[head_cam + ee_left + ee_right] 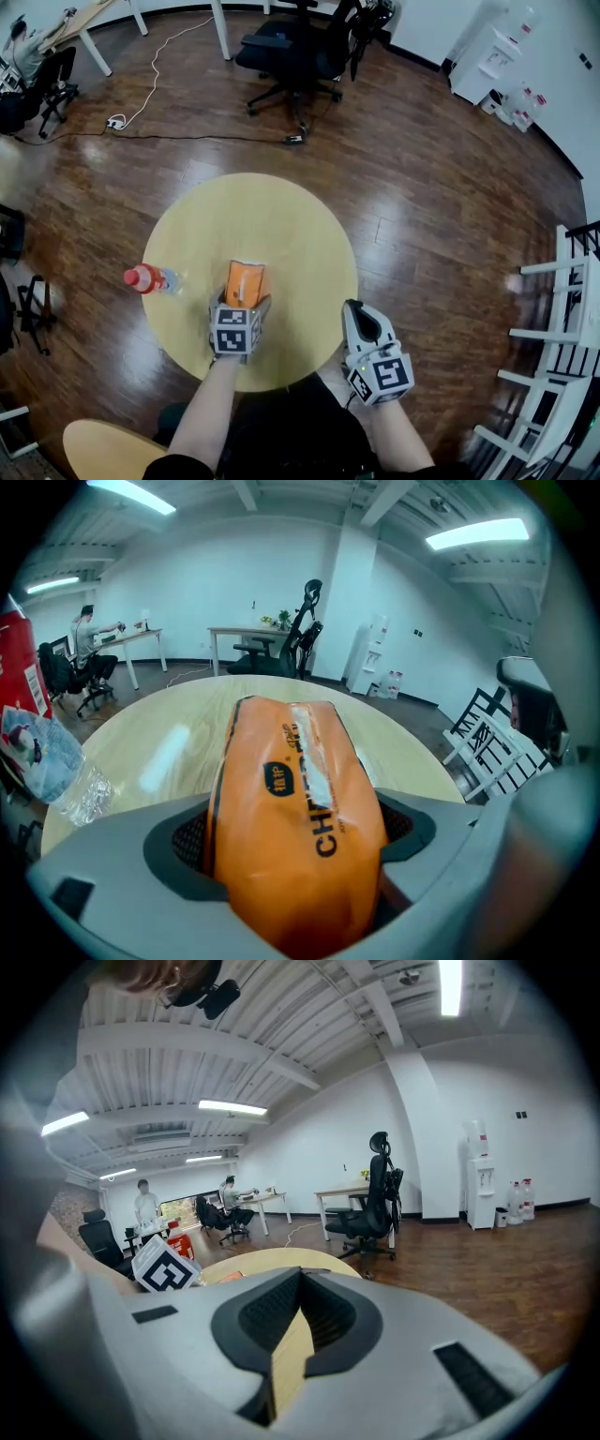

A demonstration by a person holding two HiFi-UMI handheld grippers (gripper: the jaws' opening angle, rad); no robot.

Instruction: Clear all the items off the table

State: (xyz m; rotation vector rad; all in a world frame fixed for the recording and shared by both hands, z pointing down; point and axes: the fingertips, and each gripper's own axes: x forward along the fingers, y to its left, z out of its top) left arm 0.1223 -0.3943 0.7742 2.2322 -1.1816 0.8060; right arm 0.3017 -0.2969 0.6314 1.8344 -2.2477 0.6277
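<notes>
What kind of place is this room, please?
Probably an open-plan office or lab: a black swivel office chair on dark wooden flooring, a white water dispenser, and a person seated at a pale desk.

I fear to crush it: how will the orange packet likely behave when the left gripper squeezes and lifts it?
The orange packet looks like puffed, creased glossy film, so it will probably give when squeezed and may slip. It seems light for its size. Lying flat on the table, it should not roll.
</notes>
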